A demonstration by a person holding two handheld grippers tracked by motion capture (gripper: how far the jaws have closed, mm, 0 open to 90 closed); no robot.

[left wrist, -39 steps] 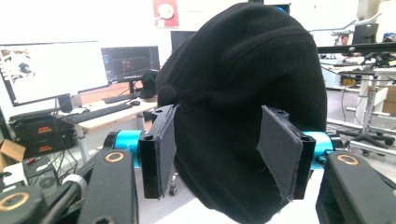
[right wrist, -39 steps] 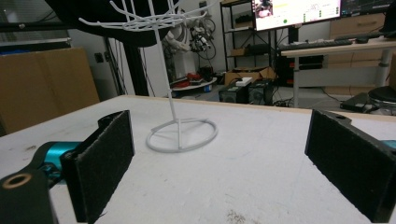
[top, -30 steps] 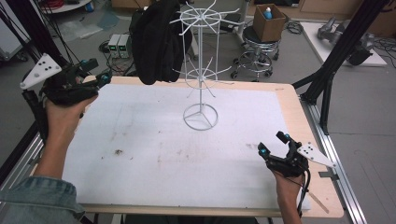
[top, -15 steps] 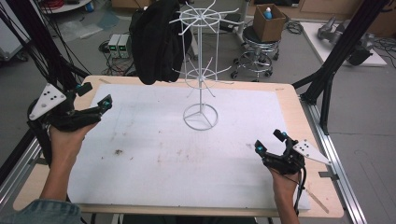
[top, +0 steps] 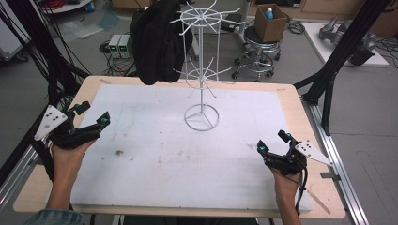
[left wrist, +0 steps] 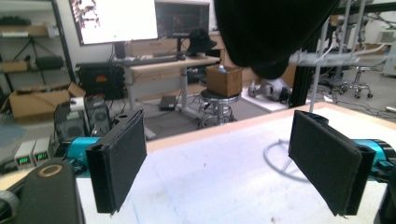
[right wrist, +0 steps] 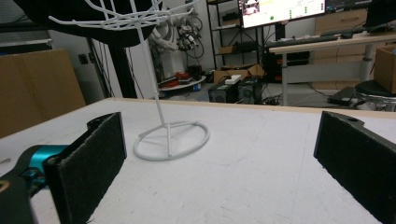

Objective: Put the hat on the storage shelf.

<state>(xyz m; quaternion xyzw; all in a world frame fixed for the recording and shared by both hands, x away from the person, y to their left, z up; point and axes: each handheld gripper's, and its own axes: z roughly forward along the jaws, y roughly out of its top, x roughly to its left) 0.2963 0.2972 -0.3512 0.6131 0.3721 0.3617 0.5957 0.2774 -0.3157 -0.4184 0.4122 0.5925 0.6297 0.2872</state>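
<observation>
grey floor surrounds the wooden table. behind it stand a stool carrying a cardboard box, black frame posts, and a desk with lit monitors.

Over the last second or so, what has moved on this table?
The left gripper came back from the table's far left corner toward the person, fingers open and empty. The right gripper barely shifted, also open. The white wire rack and the black garment hanging on it stayed put.
</observation>
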